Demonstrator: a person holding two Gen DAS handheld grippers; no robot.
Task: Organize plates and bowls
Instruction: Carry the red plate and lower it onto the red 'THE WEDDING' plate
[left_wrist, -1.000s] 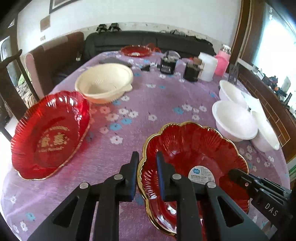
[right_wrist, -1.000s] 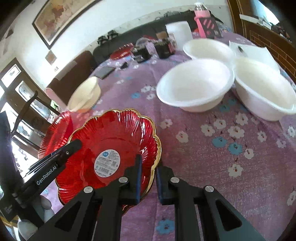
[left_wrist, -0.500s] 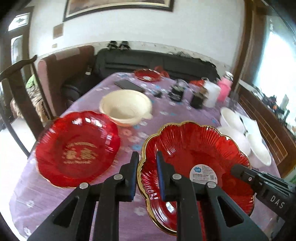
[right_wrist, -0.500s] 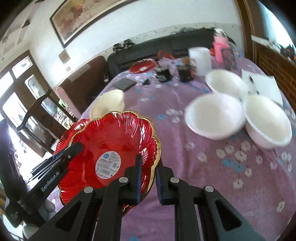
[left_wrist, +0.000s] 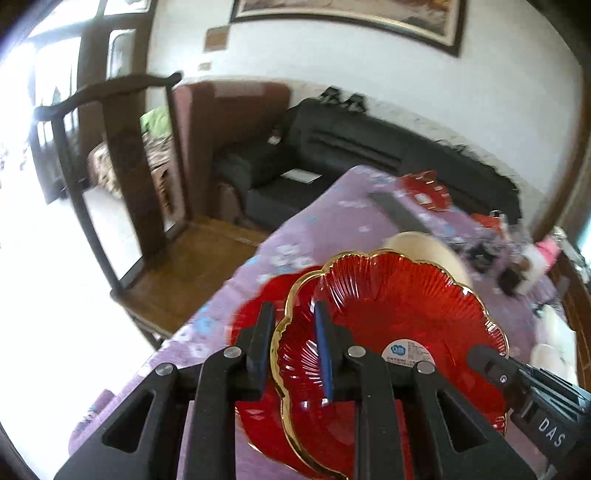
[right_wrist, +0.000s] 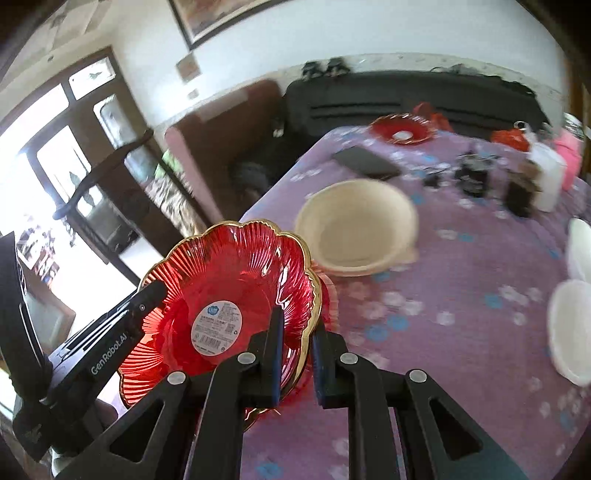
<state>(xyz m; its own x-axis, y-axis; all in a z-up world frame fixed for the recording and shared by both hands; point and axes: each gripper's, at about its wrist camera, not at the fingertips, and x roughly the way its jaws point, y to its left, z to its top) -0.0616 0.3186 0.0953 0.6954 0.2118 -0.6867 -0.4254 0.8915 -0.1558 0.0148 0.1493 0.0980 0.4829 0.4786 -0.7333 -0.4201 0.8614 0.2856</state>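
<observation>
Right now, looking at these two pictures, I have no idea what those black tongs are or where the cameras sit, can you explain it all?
They are two hand-held grippers, each with a camera looking along its fingers. One picture comes from the left gripper, the other from the right gripper. Both pinch opposite rims of one scalloped red plate with a gold edge and a sticker. It is over another red plate on the purple flowered tablecloth. Also there: a cream bowl, white bowls, and a small red dish at the far end.

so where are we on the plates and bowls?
Nothing looks stacked yet. In hand: both claws, left claw and right claw, grip the scalloped red plate over the round red plate. Left: cream bowl, white bowls, far red plate.
</observation>
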